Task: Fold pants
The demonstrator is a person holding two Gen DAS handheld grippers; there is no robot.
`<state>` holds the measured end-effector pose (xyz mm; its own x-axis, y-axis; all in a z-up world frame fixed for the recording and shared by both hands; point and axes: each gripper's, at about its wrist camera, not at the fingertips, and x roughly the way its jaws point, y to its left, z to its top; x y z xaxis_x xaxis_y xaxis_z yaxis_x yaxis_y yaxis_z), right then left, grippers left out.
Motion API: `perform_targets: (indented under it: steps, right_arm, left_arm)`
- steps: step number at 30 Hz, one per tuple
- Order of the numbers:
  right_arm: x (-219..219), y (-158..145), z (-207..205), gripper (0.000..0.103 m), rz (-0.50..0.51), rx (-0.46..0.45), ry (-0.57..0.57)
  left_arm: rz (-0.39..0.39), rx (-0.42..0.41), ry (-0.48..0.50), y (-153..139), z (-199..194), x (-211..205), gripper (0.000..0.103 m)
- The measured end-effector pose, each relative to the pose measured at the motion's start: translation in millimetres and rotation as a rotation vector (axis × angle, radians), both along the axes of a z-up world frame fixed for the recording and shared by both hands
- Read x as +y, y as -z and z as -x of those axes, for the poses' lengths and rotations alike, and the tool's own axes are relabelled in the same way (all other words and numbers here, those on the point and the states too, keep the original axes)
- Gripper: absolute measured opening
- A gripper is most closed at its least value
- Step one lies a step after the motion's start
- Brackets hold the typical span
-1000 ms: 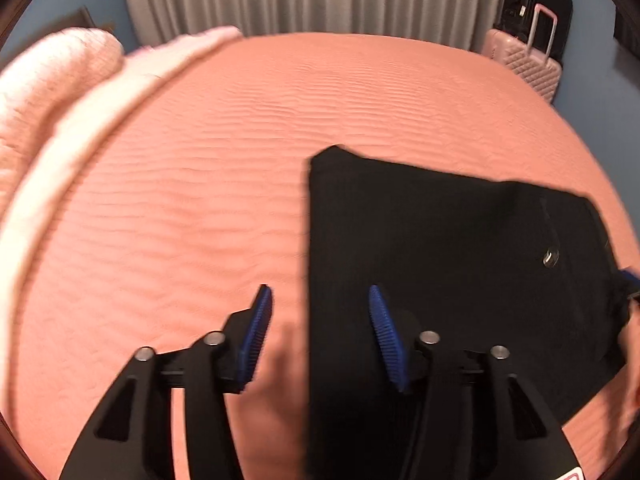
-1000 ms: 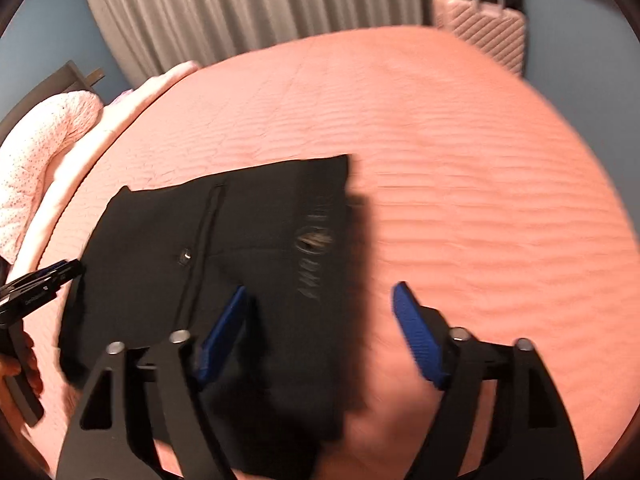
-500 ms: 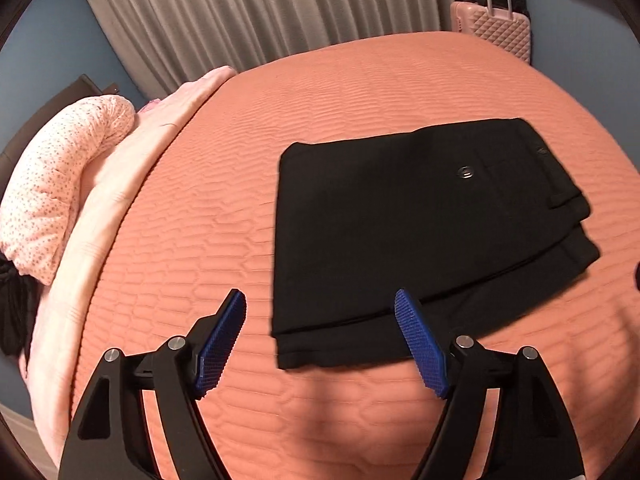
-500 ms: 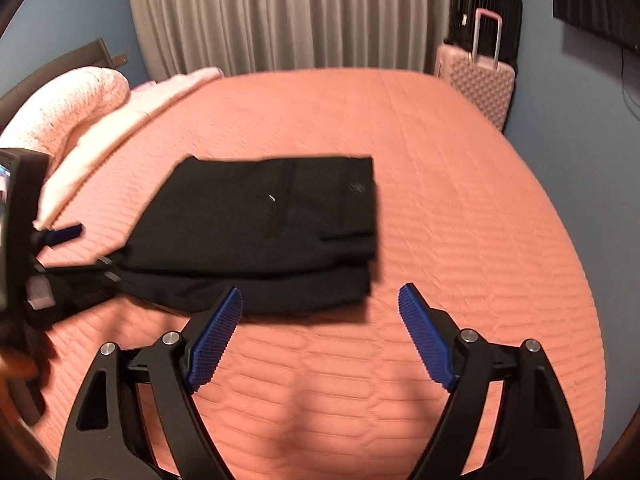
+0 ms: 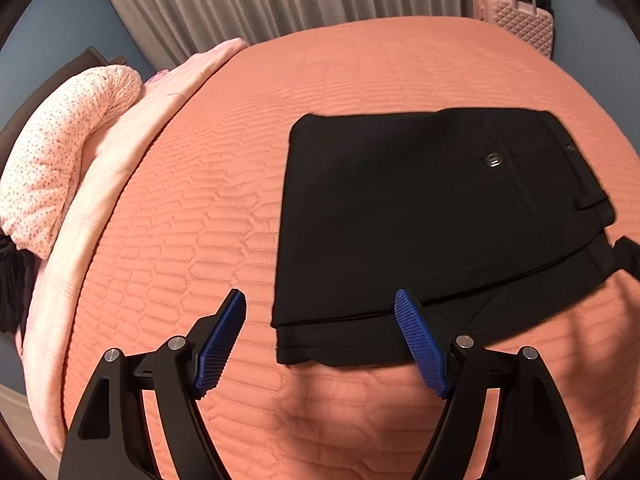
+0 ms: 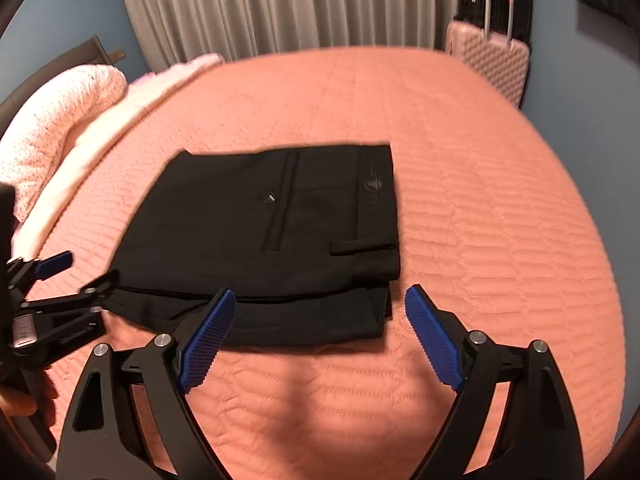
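Observation:
The black pants [image 5: 432,216] lie folded into a flat rectangle on the salmon quilted bed [image 5: 224,208], with the waistband and a metal button on the right. My left gripper [image 5: 320,328] is open and empty, held above the bed at the pants' near left corner. In the right wrist view the pants [image 6: 272,232] lie ahead. My right gripper [image 6: 316,320] is open and empty near their front edge. The left gripper also shows in the right wrist view [image 6: 68,276] at the left edge, beside the pants.
A pink dotted pillow [image 5: 60,152] and a pale pink folded blanket [image 5: 120,152] lie along the bed's left side. A pink suitcase [image 6: 490,60] stands by the far right corner. Grey curtains [image 6: 280,4] hang behind the bed.
Both grippers have pulled back and up from the pants, which now lie folded and free on the bed. Both grippers' jaws have opened wider.

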<state>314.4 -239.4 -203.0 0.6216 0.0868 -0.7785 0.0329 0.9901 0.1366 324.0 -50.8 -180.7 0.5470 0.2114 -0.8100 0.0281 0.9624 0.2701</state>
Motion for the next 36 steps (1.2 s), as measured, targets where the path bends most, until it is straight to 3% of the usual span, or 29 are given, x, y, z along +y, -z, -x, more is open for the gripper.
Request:
perform_targets:
  steps: [4, 6, 9, 16, 20, 23, 24, 27, 28, 31, 33, 34, 35, 36]
  right_arm:
    - [-16, 27, -27, 0.085, -0.046, 0.069, -0.001]
    - [-21, 34, -35, 0.085, -0.042, 0.083, -0.003]
    - [-25, 36, -42, 0.085, -0.023, 0.086, -0.004]
    - [-24, 38, -48, 0.091, -0.017, 0.096, -0.011]
    - [-34, 59, -57, 0.091, -0.168, 0.158, 0.013]
    - [-37, 62, -56, 0.093, -0.238, 0.147, 0.014]
    - [-37, 63, -56, 0.094, -0.247, 0.147, 0.011]
    - [-31, 63, -56, 0.095, -0.254, 0.148, -0.016]
    - [-28, 63, -55, 0.095, -0.279, 0.153, -0.037]
    - [-11, 62, -53, 0.093, -0.195, 0.150, -0.060]
    - [-9, 63, -53, 0.086, -0.183, 0.137, -0.044]
    - [-10, 62, -53, 0.078, -0.188, 0.129, -0.045]
    - [-13, 60, -52, 0.057, -0.223, 0.125, -0.047]
    - [-15, 60, -53, 0.043, -0.280, 0.128, -0.049]
  left_arm:
    - [0.008, 0.053, -0.045, 23, -14, 21, 0.076]
    - [0.034, 0.060, -0.056, 30, -19, 32, 0.087]
    - [0.098, 0.072, -0.060, 32, -24, 43, 0.087]
    - [0.109, 0.051, -0.043, 27, -26, 34, 0.087]
    - [0.250, 0.123, -0.065, 44, -35, 44, 0.087]
    - [0.495, 0.175, -0.096, 53, -36, 68, 0.087]
    - [0.541, 0.170, -0.101, 53, -35, 74, 0.087]
    - [0.582, 0.170, -0.062, 54, -34, 74, 0.088]
    - [0.576, 0.169, -0.047, 54, -34, 70, 0.088]
    - [0.514, 0.165, -0.019, 56, -38, 58, 0.088]
    - [0.515, 0.151, -0.025, 57, -42, 55, 0.087]
    - [0.516, 0.148, -0.026, 56, -43, 53, 0.081]
    - [0.522, 0.143, -0.019, 54, -42, 52, 0.068]
    - [0.528, 0.141, -0.013, 51, -41, 51, 0.063]
